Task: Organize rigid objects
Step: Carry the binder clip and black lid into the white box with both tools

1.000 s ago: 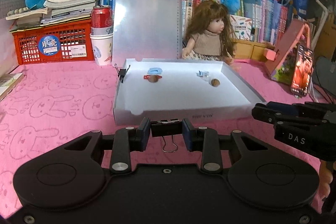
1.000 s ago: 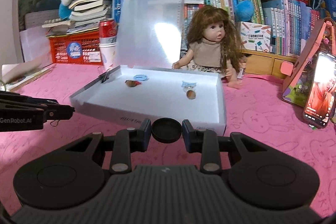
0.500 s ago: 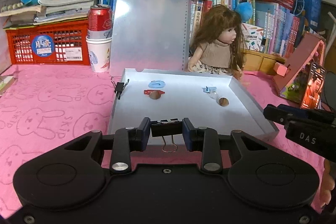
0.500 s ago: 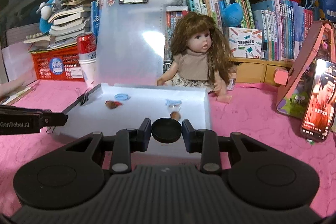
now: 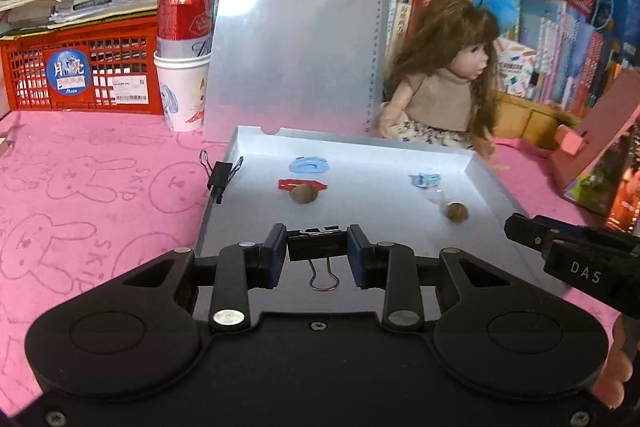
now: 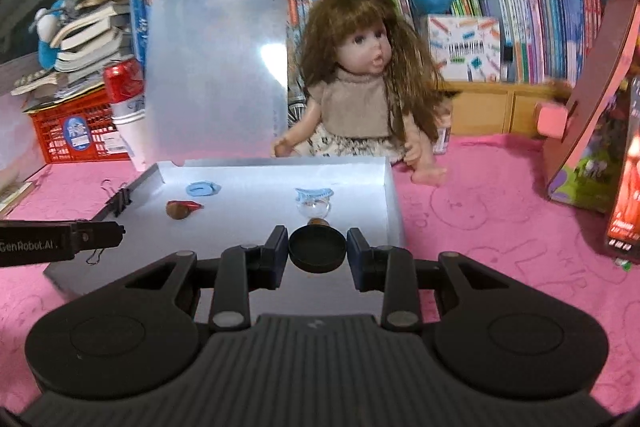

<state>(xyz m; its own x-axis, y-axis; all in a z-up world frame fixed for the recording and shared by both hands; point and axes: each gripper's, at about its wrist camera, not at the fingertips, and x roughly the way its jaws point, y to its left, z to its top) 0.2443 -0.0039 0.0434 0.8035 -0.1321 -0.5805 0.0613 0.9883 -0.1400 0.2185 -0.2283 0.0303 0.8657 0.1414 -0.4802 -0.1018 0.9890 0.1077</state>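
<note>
The left tongs (image 5: 317,255) pinched a black binder clip (image 5: 317,249) and the right tongs (image 6: 317,254) pinched a round black lid (image 6: 317,251), both poised over the near edge of the white tray (image 5: 486,183) on the pink counter (image 5: 100,187). A good drop probably meant carrying each piece past the rim, lowering it onto a bare patch, then releasing. Only the left view showed the other clip (image 5: 221,175) plainly on the tray's rim; the right view showed the small glass bottle (image 6: 314,205) more clearly.
</note>
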